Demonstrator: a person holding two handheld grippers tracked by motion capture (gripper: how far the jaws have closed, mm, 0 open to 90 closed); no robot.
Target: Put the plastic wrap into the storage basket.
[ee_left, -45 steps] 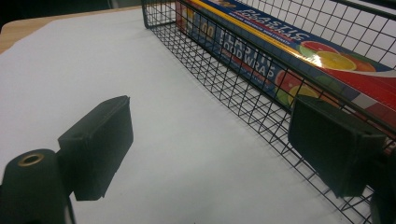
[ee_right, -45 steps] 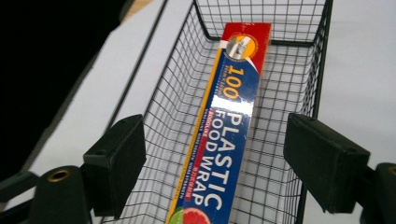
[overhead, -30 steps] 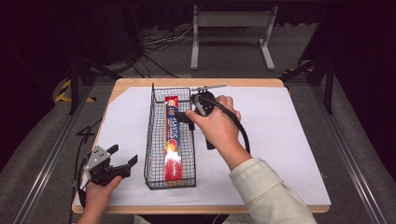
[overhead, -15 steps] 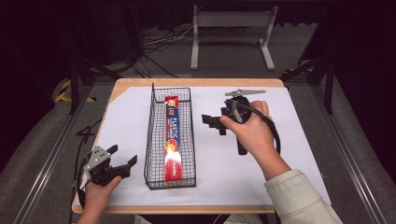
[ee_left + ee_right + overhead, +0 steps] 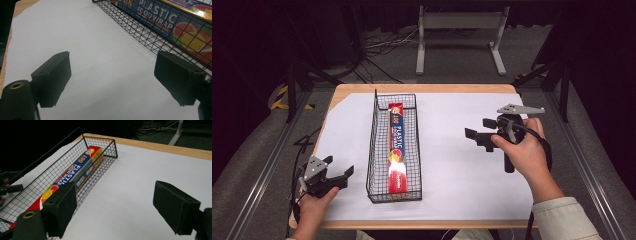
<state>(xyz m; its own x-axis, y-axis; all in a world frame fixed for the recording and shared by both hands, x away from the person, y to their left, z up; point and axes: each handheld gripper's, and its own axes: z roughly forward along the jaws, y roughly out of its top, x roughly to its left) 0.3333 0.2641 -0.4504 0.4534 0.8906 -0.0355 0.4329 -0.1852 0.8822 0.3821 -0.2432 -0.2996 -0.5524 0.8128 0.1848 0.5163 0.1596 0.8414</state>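
Note:
A long red and blue box of plastic food wrap (image 5: pixel 396 145) lies lengthwise in a black wire basket (image 5: pixel 374 150) left of the table's middle. My right gripper (image 5: pixel 479 128) hovers well to the right of the basket, pointing left toward it, open with nothing between its jaws. In the right gripper view the box (image 5: pixel 80 165) and basket (image 5: pixel 100 170) lie ahead of the open gripper (image 5: pixel 112 200). My left gripper (image 5: pixel 338 166) stands open and empty at the front left, just left of the basket. In the left gripper view, the open gripper (image 5: pixel 112 72) has the basket's side (image 5: pixel 130 32) at its right.
A white sheet (image 5: pixel 462 165) covers the wooden table (image 5: pixel 422 88), with free room right of the basket. Beyond the far edge are a grey metal stand (image 5: pixel 459 40), floor cables and dark framing. The other hand's gripper (image 5: pixel 10 185) shows past the basket in the right gripper view.
My right gripper has moved rightward, from over the basket's far end to the open sheet, and it is empty. The left gripper and the box have stayed put.

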